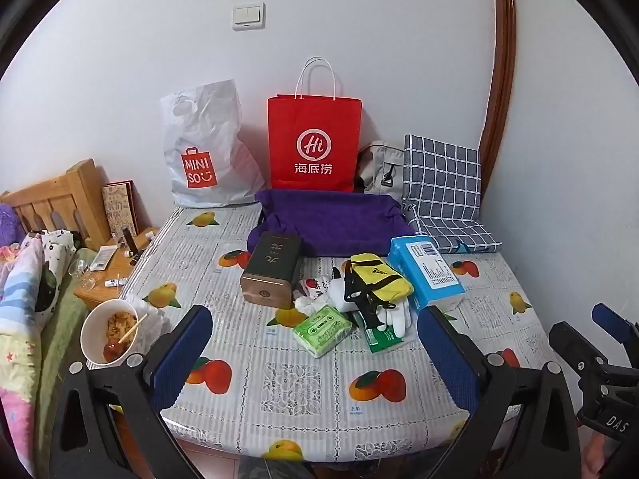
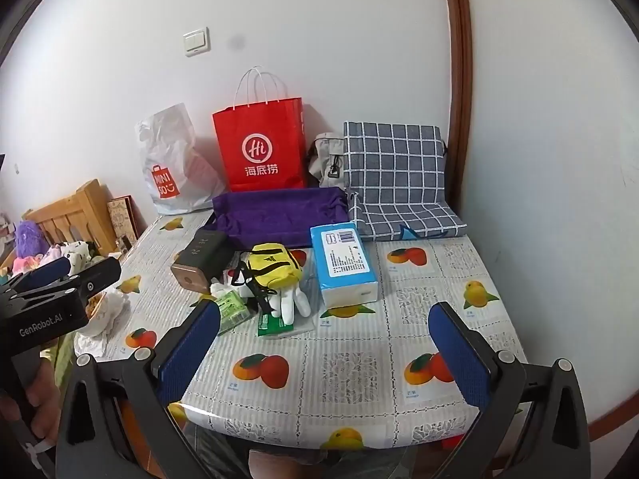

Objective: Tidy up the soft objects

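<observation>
On the fruit-print table (image 1: 303,383) lies a pile: a yellow pouch (image 1: 379,281) (image 2: 275,269), white gloves (image 1: 395,317) (image 2: 289,305), a green tissue pack (image 1: 321,329) (image 2: 231,307) and a blue tissue pack (image 1: 425,269) (image 2: 345,265). Behind them sits a purple fabric tray (image 1: 335,219) (image 2: 279,215), and a checked cushion (image 1: 443,191) (image 2: 399,179) leans at the back right. My left gripper (image 1: 315,343) and right gripper (image 2: 327,343) both hover open over the table's near edge, with nothing between their fingers.
A dark tin box (image 1: 273,269) lies beside the pile. A red paper bag (image 1: 315,143), a white plastic bag (image 1: 205,147) and a grey bag (image 1: 379,167) stand against the wall. A food cup (image 1: 110,329) with chopsticks sits at the table's left edge, by a bed.
</observation>
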The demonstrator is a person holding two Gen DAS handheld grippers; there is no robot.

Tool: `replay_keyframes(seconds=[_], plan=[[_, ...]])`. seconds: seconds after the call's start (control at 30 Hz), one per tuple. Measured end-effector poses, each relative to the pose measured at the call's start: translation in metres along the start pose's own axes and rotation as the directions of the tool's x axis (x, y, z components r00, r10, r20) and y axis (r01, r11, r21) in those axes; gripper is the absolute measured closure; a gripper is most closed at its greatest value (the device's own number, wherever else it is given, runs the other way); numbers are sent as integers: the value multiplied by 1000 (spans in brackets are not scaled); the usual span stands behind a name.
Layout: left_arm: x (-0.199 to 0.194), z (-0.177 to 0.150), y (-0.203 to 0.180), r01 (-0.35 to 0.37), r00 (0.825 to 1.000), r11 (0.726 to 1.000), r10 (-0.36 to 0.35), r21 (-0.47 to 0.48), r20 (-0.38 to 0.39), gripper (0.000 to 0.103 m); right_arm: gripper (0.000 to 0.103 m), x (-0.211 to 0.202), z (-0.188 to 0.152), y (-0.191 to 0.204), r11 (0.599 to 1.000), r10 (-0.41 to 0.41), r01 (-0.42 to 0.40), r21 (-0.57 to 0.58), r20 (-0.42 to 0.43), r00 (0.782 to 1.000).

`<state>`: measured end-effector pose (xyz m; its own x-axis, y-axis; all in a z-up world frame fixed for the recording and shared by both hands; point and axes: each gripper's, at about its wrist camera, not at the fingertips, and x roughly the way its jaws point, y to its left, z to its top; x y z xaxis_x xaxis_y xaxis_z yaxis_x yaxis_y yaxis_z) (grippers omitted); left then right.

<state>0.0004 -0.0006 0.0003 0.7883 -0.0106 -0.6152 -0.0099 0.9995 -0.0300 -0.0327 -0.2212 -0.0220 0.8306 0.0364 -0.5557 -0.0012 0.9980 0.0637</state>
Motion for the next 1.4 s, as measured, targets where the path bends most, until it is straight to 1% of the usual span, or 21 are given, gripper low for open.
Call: replay_keyframes(seconds=[0.17,0.27,0.57,1.4], plan=[[0,0,-1,10,1000,1000,-10,-13,2,0,0,0,-1,3,1000,-6,6,-8,-1,1000],[-1,-4,5,10,1000,1000,-10,-18,0,0,0,-1,-2,4,1000,-6,6,-7,-3,1000],[-3,-3,4,14,1000,1000,-14,-20,1,0,0,-2,-3,12,1000,-5,5,-13,-6,1000],[-4,-4,5,17,1000,1000,-17,-23,3,0,0,-5,-5,16,1000,2,-2,-27,1,1000]])
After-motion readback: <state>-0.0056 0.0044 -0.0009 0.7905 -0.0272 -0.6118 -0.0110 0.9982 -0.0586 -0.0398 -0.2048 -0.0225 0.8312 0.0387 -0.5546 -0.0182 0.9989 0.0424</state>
